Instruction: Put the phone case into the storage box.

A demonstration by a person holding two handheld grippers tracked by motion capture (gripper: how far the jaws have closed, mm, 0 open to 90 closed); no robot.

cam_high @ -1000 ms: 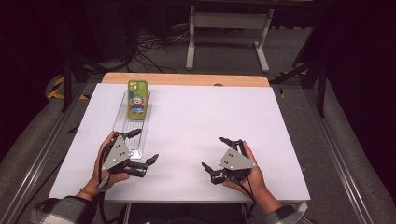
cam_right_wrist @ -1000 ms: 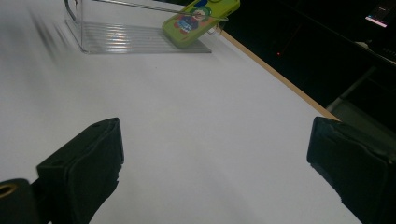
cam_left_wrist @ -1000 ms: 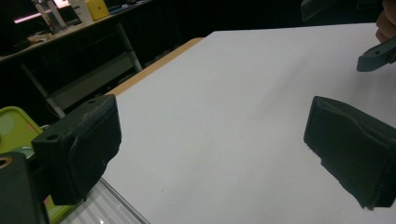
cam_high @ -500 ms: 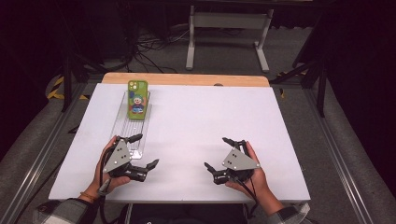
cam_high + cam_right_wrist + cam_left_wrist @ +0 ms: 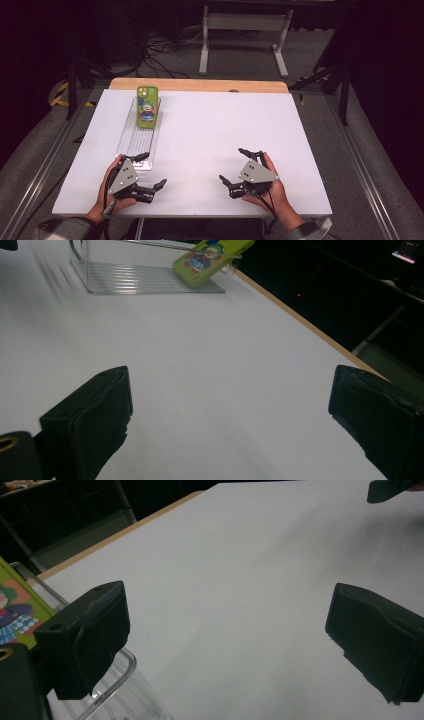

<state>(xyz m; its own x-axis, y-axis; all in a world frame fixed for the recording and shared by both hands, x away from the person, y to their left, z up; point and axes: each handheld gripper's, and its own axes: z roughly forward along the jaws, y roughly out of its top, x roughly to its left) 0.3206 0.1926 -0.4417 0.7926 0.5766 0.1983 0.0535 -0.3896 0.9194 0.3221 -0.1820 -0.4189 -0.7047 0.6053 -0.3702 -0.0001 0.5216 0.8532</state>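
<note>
My left hand-held gripper [image 5: 151,171] sits low at the near left of the white counter [image 5: 220,130], jaws spread wide apart, nothing between them. In the left gripper view both black jaws stand far apart over bare counter, and the left jaw overlaps the near corner of a clear plastic tray [image 5: 112,690].

My right hand-held gripper [image 5: 233,165] is at the near right of the counter, jaws also wide apart and holding nothing. The right gripper view shows bare white surface between its two jaws. The two grippers point roughly toward each other, well apart.

Clear tray [image 5: 142,140] lies on the counter's left side, running from just beside my left gripper toward the far edge. Green phone case [image 5: 147,106] with a cartoon clown print rests at the tray's far end, tilted up, camera cutout toward the far side. In the right gripper view the case [image 5: 210,259] leans on the tray's far end [image 5: 150,280]; the left gripper view catches just its edge [image 5: 17,612].

Wooden strip [image 5: 200,85] runs along the counter's far edge.
</note>
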